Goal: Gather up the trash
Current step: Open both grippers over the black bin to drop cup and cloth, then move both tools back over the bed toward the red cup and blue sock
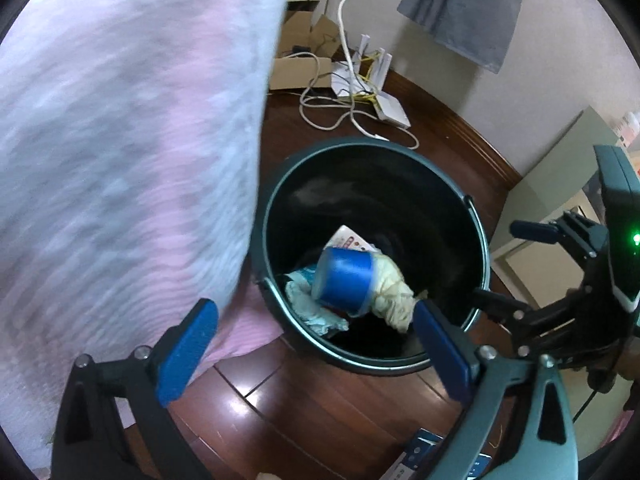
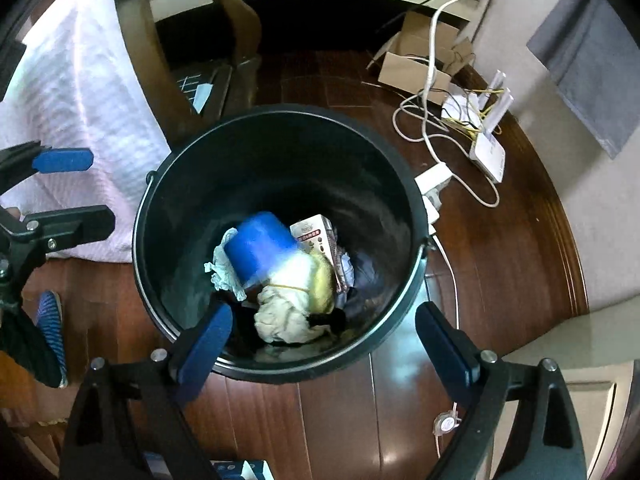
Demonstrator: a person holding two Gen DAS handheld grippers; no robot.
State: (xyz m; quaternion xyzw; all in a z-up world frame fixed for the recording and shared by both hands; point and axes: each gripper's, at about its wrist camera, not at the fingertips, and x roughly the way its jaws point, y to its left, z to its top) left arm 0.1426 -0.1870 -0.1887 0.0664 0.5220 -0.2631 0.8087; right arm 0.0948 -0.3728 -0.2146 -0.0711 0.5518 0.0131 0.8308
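A black trash bin (image 1: 476,216) stands on the wooden floor; it also shows in the right wrist view (image 2: 160,208). Inside lie a blurred blue cup (image 1: 342,280) (image 2: 260,250), crumpled white cloth or paper (image 1: 394,286) (image 2: 286,312), a pale tissue (image 1: 310,300) (image 2: 222,268) and a small carton (image 1: 352,240) (image 2: 318,236). My left gripper (image 1: 314,354) is open and empty above the bin's near rim. My right gripper (image 2: 324,344) is open and empty above the bin; it also shows in the left wrist view (image 1: 516,268).
A pink-and-white bed cover (image 1: 120,160) (image 2: 80,92) hangs at the left of the bin. A cardboard box (image 2: 416,60), white cables (image 2: 432,120) and a router (image 2: 488,152) lie on the floor behind. A striped slipper (image 2: 50,328) lies at the left.
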